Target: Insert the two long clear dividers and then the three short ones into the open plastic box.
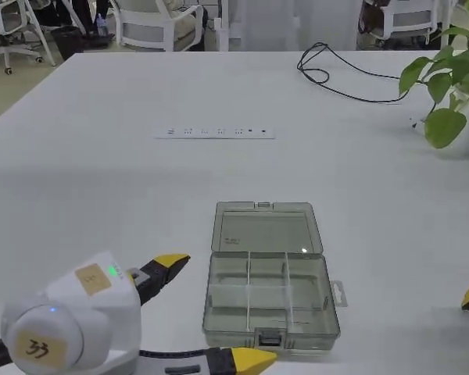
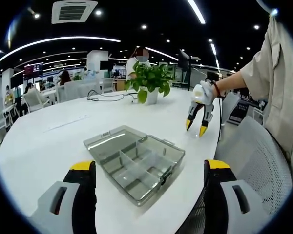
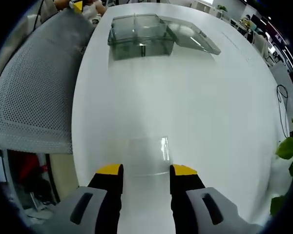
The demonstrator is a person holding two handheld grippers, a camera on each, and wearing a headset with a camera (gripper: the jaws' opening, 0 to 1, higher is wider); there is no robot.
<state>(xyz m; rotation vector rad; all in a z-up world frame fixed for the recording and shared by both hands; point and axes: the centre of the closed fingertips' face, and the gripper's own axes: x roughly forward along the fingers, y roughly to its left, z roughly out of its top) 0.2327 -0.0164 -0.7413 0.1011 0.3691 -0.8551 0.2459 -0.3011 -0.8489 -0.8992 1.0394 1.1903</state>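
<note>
Clear divider (image 3: pixel 144 156) before spread right hand-held gripper (image 3: pixel 146 169); left hand-held gripper (image 2: pixel 150 165) spread by box (image 1: pixel 266 232); plant (image 1: pixel 444 126) beyond.

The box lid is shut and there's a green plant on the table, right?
Not quite. The lid of the box is open and lies back on the table, as the head view shows. The green plant on the table is right.
</note>
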